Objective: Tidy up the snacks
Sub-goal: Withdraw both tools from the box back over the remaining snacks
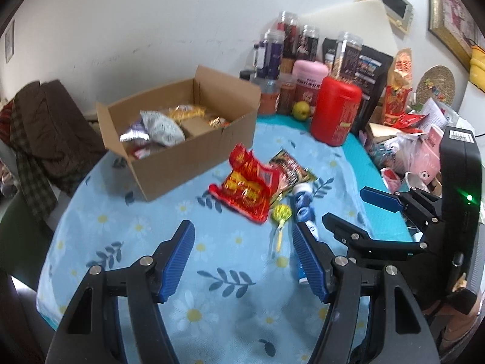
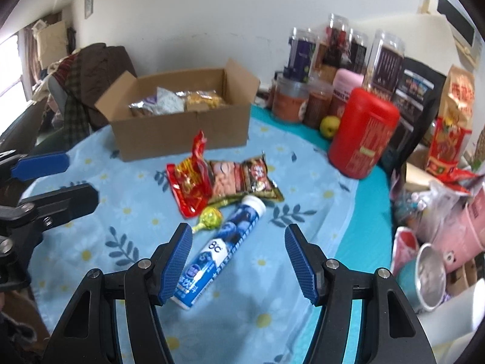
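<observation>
Both grippers are seen held above a flowered blue cloth (image 1: 127, 242), jaws parted about halfway and gripping nothing. The left gripper (image 1: 242, 257) hangs over bare cloth, a lollipop (image 1: 282, 214) lying just ahead of its right finger. The right gripper (image 2: 238, 257) is shown over a blue-and-white tube (image 2: 224, 242), whose lower end lies beside the left finger without contact being clear. A red packet (image 1: 245, 191) overlaps a dark packet (image 2: 242, 182) in front of an open box (image 1: 188, 148) already holding snacks. Only the right view shows the tube whole and a metal cup (image 2: 430, 282); only the left view shows a woven mat (image 1: 436, 83) and a framed picture (image 1: 454, 24). A red canister (image 2: 363, 133) is seen in both.
</observation>
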`<state>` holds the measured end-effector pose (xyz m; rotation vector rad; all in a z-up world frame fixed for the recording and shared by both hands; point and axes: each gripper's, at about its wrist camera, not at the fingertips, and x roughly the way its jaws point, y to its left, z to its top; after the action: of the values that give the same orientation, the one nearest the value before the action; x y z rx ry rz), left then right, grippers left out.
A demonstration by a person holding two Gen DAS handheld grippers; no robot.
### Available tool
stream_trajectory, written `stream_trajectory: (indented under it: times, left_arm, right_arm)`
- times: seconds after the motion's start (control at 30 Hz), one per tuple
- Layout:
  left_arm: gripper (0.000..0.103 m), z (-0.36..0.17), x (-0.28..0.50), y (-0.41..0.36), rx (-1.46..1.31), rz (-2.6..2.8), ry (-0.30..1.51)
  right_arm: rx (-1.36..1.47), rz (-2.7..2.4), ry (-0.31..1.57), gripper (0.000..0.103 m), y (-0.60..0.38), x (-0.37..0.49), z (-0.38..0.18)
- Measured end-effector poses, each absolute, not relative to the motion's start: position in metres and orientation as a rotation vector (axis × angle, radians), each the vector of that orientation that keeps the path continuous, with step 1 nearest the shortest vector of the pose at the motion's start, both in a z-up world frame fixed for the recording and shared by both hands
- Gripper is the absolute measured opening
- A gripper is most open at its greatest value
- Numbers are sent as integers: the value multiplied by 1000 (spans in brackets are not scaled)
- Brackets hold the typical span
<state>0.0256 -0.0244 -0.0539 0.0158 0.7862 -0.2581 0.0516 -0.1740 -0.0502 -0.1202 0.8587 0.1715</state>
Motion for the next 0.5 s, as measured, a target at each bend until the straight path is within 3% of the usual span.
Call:
stream_trajectory:
  times: [0.43, 0.5]
  left_arm:
    - [67, -90, 53, -25, -52, -276, 885]
    - [67, -93, 60, -29, -51, -288, 896]
  right_arm:
    - [-56, 201, 1029, 61, -174, 87, -111]
    - [-37, 215, 1048, 38, -178, 89, -117]
